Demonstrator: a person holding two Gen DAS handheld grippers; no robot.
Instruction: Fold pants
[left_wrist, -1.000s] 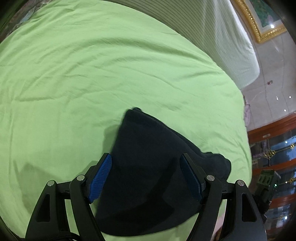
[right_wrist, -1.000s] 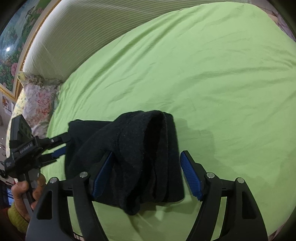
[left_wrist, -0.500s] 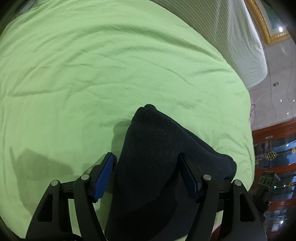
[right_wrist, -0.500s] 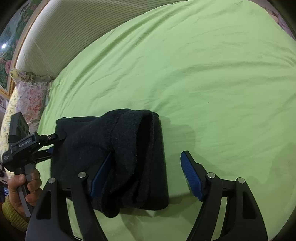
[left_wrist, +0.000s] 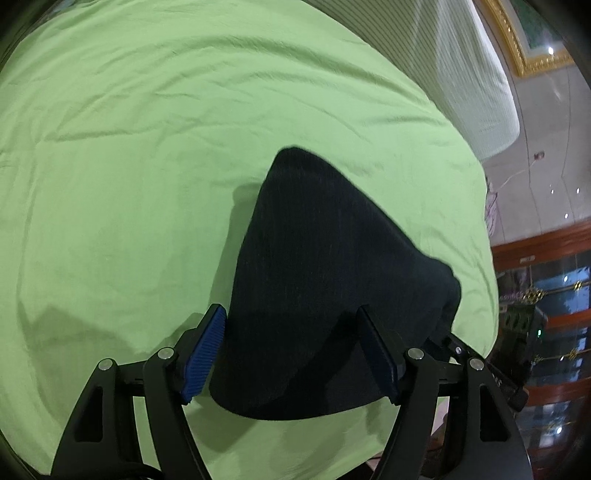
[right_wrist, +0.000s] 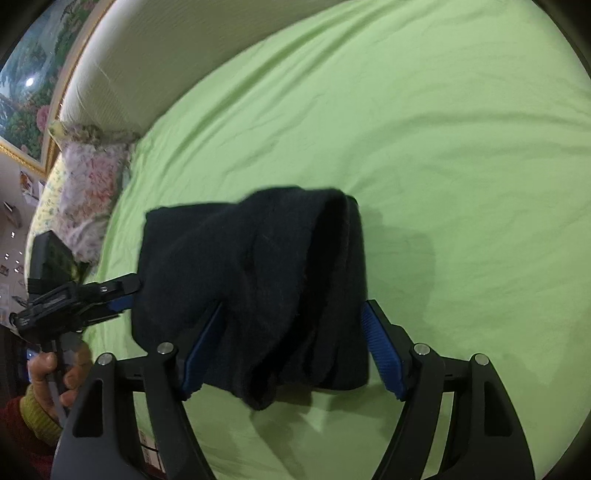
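Wrinkled green sheet (left_wrist: 147, 155), floral pillow (right_wrist: 88, 184) beside striped headboard (right_wrist: 155, 74)

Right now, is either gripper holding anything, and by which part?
Nothing is clearly gripped. The left gripper stands open over one end of the folded pants. The right gripper is closing astride the other end, and its pads are not yet pinching.

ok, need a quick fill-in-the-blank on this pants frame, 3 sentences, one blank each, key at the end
1. The dark pants lie in a folded bundle on a ____ sheet.
2. Beside the striped headboard sits a pillow with a ____ print.
3. The pads of the left claw and the right claw are coloured ____.

Missing words: green; floral; blue
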